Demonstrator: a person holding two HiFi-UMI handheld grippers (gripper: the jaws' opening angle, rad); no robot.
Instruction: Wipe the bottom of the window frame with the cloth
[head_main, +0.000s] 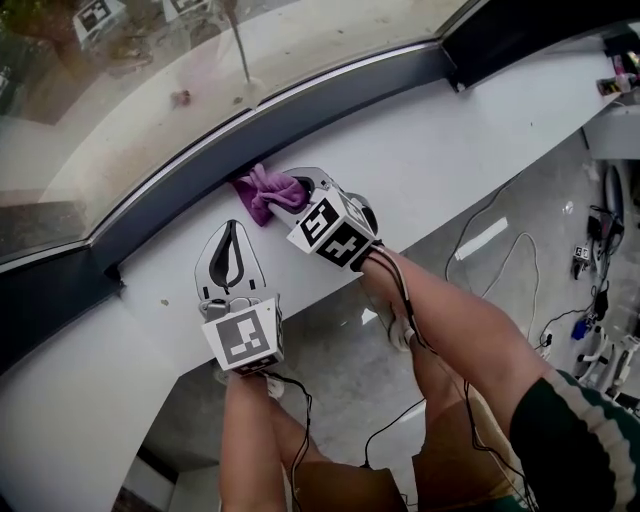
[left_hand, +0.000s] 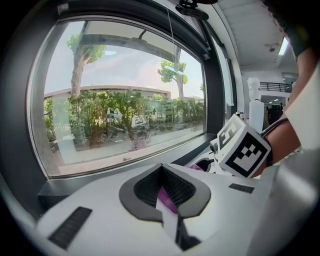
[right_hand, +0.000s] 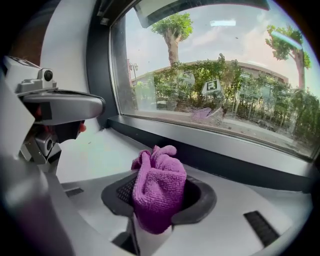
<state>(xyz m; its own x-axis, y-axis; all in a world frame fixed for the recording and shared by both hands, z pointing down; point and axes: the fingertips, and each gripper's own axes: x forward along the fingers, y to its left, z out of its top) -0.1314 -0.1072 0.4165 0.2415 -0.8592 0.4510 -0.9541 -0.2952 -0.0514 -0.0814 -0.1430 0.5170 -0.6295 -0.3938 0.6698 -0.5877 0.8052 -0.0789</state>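
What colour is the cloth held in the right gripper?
Purple; the cloth shows best in the right gripper view.

This looks like a lab or test space in a modern office-type building. A big dark-framed window (head_main: 150, 90) fills the head view from 9 to 1 o'clock, above a broad white sill (head_main: 480, 130). At 3 to 4 o'clock, loose cables (head_main: 520, 265) and small electronic gear (head_main: 598, 340) litter a glossy grey floor (head_main: 330, 340). Outside stand trees (left_hand: 80, 55) and hedges (left_hand: 125, 115). At 3 o'clock in the left gripper view, an upper gallery (left_hand: 275, 87) sits under a white ceiling (left_hand: 250, 30).
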